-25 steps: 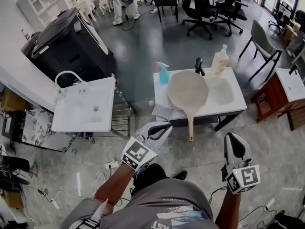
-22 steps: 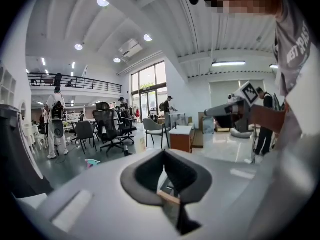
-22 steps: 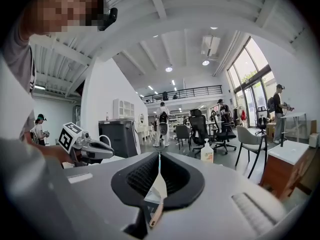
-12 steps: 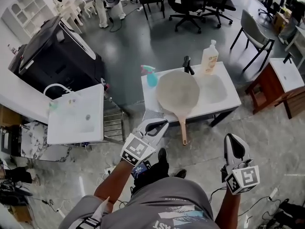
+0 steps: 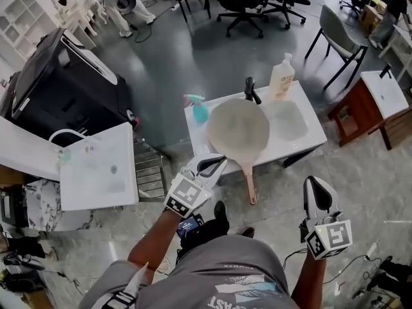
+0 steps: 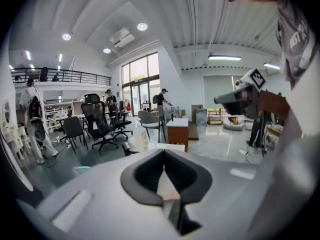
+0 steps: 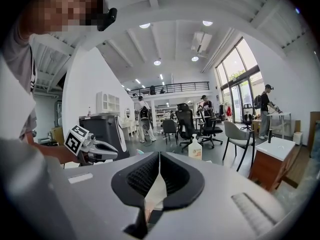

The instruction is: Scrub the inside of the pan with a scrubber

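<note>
A pale round pan (image 5: 238,129) lies on the white sink counter (image 5: 309,140), its wooden handle (image 5: 250,184) sticking out over the front edge toward me. A grey pad, perhaps the scrubber (image 5: 198,152), shows at the counter's front left corner, partly behind my left gripper. The left gripper (image 5: 217,164) hovers just short of that corner, left of the handle; its jaws (image 6: 164,170) are shut with nothing in them. My right gripper (image 5: 312,185) is held lower, over the floor right of the handle, also shut and empty (image 7: 159,171).
A teal spray bottle (image 5: 197,108), a black faucet (image 5: 252,90) and a soap bottle (image 5: 282,76) stand along the counter's back, beside the basin (image 5: 288,121). A second white sink unit (image 5: 96,166) and a black machine (image 5: 58,82) are left; a wooden cabinet (image 5: 376,98) is right.
The counter with the pan has slid left in the head view as my head turned. Both grippers stay shut and in nearly the same places in front of me.
</note>
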Demonstrator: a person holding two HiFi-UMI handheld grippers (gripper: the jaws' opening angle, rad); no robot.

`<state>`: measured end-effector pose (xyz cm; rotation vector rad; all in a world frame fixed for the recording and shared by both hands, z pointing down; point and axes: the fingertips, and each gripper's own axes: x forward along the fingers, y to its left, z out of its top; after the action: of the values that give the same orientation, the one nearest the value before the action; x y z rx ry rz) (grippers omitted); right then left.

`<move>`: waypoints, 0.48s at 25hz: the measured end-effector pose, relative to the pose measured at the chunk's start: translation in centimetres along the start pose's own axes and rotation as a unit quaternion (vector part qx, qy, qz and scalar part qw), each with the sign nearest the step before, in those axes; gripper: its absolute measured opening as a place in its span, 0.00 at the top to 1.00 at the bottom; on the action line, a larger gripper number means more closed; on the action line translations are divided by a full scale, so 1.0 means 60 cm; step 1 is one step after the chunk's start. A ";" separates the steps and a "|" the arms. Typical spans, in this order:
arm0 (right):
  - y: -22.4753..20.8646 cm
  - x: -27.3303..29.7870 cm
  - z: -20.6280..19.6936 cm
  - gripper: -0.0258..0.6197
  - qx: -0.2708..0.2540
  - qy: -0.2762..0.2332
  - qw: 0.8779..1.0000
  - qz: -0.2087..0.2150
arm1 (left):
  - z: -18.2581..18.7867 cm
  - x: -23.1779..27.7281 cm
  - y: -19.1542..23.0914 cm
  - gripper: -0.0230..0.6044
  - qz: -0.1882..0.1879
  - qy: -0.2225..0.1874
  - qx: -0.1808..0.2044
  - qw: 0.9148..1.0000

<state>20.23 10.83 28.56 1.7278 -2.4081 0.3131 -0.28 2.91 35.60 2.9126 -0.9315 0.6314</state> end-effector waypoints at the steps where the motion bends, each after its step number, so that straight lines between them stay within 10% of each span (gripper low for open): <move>1: 0.003 0.010 0.002 0.94 0.000 0.003 1.000 -0.001 | -0.003 0.002 0.009 0.96 -0.002 0.001 0.000 1.000; 12: 0.046 0.108 0.013 0.94 -0.014 0.020 0.999 -0.022 | -0.062 0.024 0.092 0.96 -0.047 0.013 -0.012 0.999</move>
<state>15.54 5.54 29.22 1.7424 -2.3320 0.3049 -3.72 -1.89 39.01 2.8985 -0.7893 0.6472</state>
